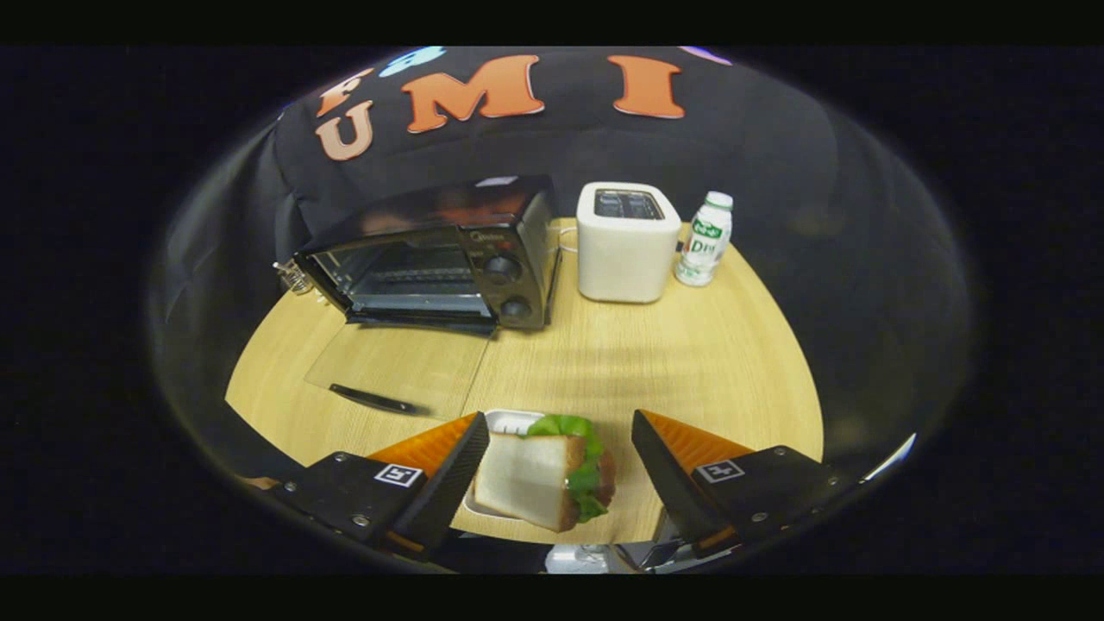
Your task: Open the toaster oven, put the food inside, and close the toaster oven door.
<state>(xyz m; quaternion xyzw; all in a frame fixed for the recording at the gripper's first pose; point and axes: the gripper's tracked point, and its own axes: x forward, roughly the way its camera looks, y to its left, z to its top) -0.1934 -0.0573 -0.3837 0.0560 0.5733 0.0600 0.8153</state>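
While open, sandwich (552, 474) between jaws

The tool (561, 470) has two wedge-shaped fingers (448, 474) with ribbed inner faces, spread apart, each mounted on a dark block bearing a small square black-and-white marker and round screw heads, with bare metal parts showing beneath.

The gripper (559, 461) is spread wide, with a sandwich (542, 476) on a white tray (509, 422) between its fingers, nearer the left one. Beyond, on the wooden table (673, 362), the oven (440, 259) stands far left with its glass door (401, 366) folded flat. Right of it stand a white toaster (626, 243) and a bottle (705, 239).
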